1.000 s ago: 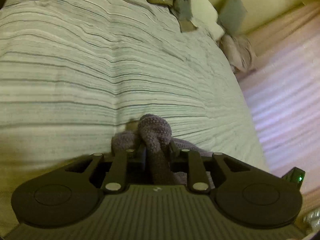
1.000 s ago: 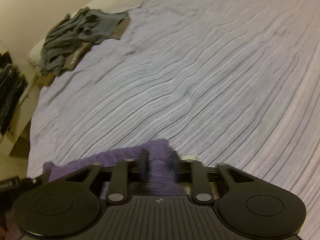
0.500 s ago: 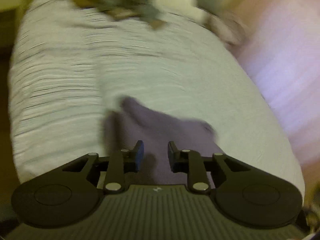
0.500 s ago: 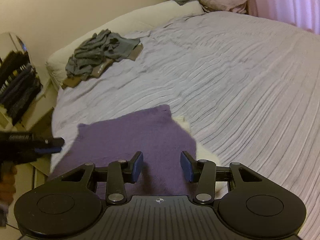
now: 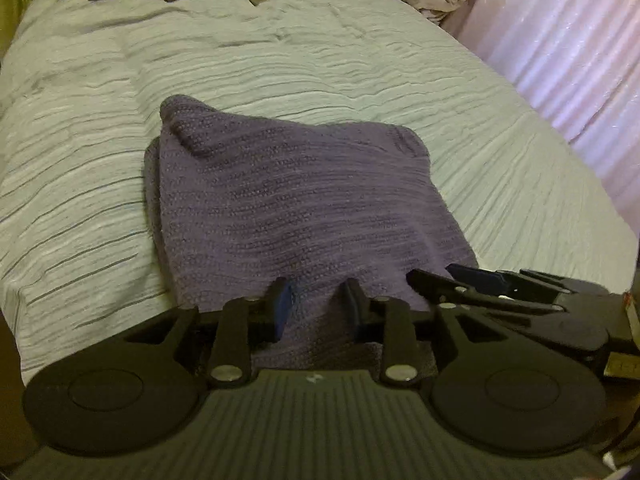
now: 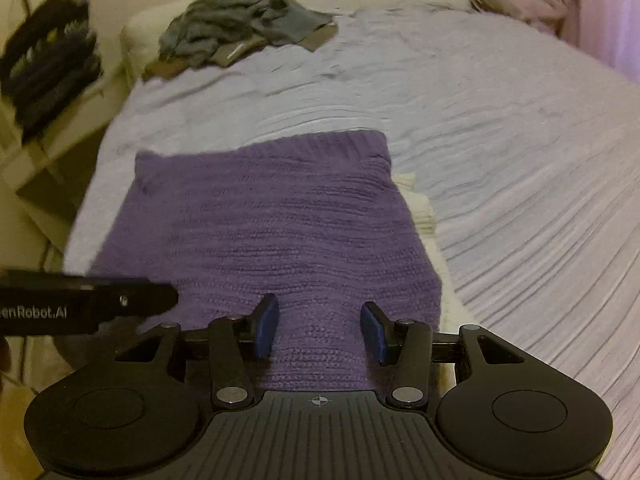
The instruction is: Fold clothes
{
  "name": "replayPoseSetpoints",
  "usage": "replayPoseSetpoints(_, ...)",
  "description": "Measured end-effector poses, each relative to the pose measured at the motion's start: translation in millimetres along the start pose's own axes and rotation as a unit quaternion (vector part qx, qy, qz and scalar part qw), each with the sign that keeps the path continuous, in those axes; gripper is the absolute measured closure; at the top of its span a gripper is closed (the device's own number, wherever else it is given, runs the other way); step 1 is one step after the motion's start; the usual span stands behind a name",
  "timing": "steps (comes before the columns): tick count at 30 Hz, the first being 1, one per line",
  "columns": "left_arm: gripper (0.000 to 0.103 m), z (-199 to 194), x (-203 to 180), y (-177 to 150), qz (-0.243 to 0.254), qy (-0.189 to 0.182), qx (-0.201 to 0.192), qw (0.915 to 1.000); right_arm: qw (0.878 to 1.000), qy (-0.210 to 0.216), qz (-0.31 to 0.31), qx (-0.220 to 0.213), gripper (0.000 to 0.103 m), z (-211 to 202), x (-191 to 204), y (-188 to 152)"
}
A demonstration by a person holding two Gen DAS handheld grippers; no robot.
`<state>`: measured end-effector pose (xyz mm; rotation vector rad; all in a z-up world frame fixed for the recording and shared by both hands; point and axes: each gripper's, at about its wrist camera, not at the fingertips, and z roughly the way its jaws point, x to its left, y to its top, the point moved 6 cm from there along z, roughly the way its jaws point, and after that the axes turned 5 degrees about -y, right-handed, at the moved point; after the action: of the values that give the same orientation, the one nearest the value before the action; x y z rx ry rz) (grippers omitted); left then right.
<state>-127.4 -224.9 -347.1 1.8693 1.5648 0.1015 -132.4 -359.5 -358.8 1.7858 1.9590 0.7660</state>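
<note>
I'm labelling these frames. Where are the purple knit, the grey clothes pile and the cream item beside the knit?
purple knit (image 6: pixel 272 216): right wrist view, middle of the top layer.
grey clothes pile (image 6: pixel 240 16): right wrist view, its centre.
cream item (image 6: pixel 422 208): right wrist view, exposed edge.

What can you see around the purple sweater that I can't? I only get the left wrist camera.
Observer: A cream folded cloth peeks out along the right edge of the purple sweater.
Operator: Is the right gripper holding the purple sweater?
Observer: No. The right gripper is open. Its jaws have just been opening, and the near edge of the knit lies in the gap, not pinched.
Operator: Is anything beside the bed?
Observer: A rack of dark clothes stands off the left side of the bed.
</note>
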Motion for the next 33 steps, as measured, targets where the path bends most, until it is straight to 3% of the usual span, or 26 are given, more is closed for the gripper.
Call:
replayPoseSetpoints(5, 0.073, 5, -1, -2, -0.002, 0.019, 0.000, 0.9998, 1.000, -0.020, -0.016, 0.015, 0.057, 12, 4, 0)
replayPoseSetpoints(10, 0.073, -9, -11, 12, -0.006, 0.042, 0.025, 0.9988, 0.999, -0.016, 0.004, 0.036, 0.056, 6, -2, 12)
replayPoseSetpoints(14, 0.076, -47, -32, 22, -0.016, 0.095, 0.054, 0.9939, 0.996, -0.003, 0.076, 0.042, 0.056, -45, -10, 20)
replayPoseSetpoints(17, 0.075, -85, -50, 16, -0.013, 0.125, 0.068, 0.9897, 0.993, -0.009, 0.101, 0.064, 0.056, -84, -8, 4)
replayPoseSetpoints(21, 0.072, -129, -76, -1, -0.003, 0.136, 0.079, 0.9876, 0.989, -0.024, 0.117, 0.082, 0.056, -134, 1, -19)
replayPoseSetpoints(27, 0.070, -179, -102, -21, 0.011, 0.138, 0.073, 0.9877, 0.991, -0.017, 0.111, 0.070, 0.056, -201, 10, -31)
replayPoseSetpoints(33, 0.069, -203, -114, -18, 0.014, 0.138, 0.056, 0.9888, 0.993, -0.022, 0.103, 0.055, 0.056, -229, 13, -23)
